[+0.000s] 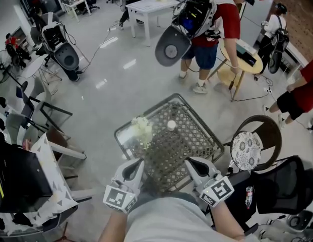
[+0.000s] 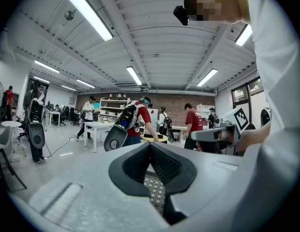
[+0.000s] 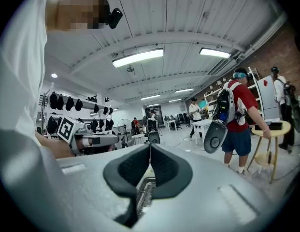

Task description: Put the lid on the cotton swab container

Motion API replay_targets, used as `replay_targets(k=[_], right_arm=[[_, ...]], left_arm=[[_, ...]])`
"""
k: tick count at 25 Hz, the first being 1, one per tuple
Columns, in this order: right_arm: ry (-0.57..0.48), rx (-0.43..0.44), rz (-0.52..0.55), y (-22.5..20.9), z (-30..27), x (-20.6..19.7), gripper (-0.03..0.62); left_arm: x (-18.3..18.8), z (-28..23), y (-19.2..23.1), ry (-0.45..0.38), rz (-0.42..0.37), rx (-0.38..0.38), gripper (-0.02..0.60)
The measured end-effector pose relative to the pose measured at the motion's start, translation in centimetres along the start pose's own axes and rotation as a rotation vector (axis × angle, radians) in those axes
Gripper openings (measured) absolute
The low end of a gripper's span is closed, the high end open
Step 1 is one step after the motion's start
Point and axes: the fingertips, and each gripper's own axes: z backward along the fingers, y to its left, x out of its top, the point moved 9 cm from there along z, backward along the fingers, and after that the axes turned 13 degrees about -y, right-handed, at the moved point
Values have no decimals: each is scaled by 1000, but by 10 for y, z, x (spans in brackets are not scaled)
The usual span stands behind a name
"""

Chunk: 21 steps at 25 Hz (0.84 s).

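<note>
Both claws shut and empty at the near edge of the table

My left claw and right claw are level, jaws pressed together on nothing, likely just parked. The pale cotton swab container sits on the table well ahead of the left claw. A small round white thing, perhaps its lid, lies near it.

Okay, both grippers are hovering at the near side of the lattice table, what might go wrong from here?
Both the left gripper and right gripper are shut and empty; reaching in like that would likely knock the small white round lid across the grey metal lattice tabletop. The pale cotton swab container sits near the table's edge, so pressing might slide it off.
</note>
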Motion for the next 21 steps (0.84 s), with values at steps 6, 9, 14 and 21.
replay_targets(k=[6,9,14,21], right_arm=[[5,-12,5,2,1,-1,3],[16,-10,19,2,0,-2,3],[25,-9,47,-3,-2,-3,3],[24,-14,46,-9,-7,-2,3]], left_arm=[[-4,1,2,10,16,1,8],[-10,-2,3,16,13,-19,8],[-8,-8,6,20,16,-13,8],[-12,-10,11,30,26,-17,8]])
